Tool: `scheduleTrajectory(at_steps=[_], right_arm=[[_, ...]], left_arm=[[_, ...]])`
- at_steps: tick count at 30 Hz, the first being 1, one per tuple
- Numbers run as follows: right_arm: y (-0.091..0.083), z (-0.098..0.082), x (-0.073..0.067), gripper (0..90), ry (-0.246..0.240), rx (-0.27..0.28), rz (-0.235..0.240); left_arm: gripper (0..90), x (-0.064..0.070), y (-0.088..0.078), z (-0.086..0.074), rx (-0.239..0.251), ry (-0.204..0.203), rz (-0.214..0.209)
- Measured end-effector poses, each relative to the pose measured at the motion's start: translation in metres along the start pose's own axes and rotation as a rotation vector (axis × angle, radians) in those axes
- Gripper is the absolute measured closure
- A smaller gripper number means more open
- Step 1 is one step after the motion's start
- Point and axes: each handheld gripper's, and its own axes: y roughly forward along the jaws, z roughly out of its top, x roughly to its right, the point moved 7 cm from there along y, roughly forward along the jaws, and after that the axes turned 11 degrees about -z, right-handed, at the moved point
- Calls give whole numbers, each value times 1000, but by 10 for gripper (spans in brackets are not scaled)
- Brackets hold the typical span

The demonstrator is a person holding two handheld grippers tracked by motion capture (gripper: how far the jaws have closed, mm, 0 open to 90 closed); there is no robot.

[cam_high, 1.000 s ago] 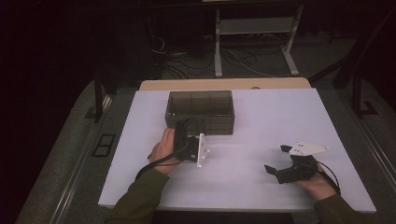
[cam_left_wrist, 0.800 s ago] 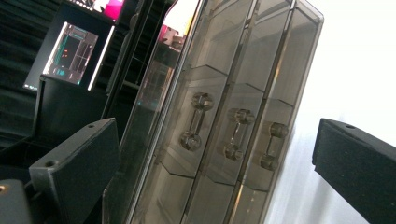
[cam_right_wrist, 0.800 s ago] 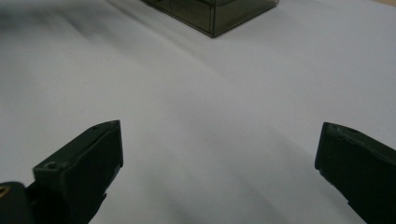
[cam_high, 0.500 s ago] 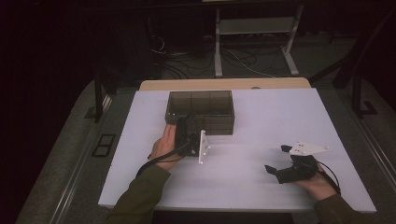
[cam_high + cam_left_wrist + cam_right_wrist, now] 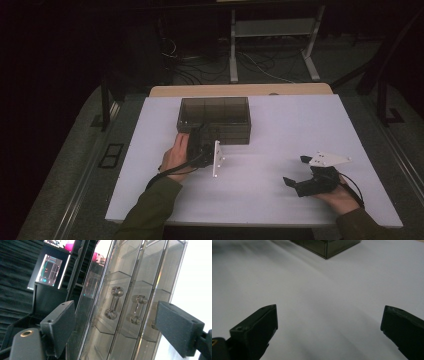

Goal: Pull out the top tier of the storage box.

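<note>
On the white table [image 5: 280, 135] a dark clear box [image 5: 215, 119] stands near the far edge. The left gripper [image 5: 204, 137] is at its front wall, jaws just closing around the box handles [image 5: 125, 305], pads not pressing. The right gripper [image 5: 297, 172] rests well apart, jaws spread wide.

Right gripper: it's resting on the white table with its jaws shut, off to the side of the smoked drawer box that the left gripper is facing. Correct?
Not quite: the right gripper has its jaws open, wide apart with bare white table between them, as the right gripper view shows. The rest holds: it sits off to the side of the smoked drawer box, which the left gripper faces.
</note>
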Motion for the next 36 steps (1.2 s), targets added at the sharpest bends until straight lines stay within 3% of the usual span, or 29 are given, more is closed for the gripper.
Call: scheduleTrajectory(at_steps=[1,4,18,23,36], right_arm=[[0,0,0,5,3,-2,0],[0,0,0,5,3,-2,1],[0,0,0,5,4,-4,1],[0,0,0,5,2,-3,0],[0,0,0,5,3,-3,-1]], left_arm=[[183,1,0,0,4,-9,-3],[252,1,0,1,-4,19,-10],[304,1,0,1,-18,59,12],[313,1,0,1,-26,57,21],[500,0,0,0,-43,80,38]])
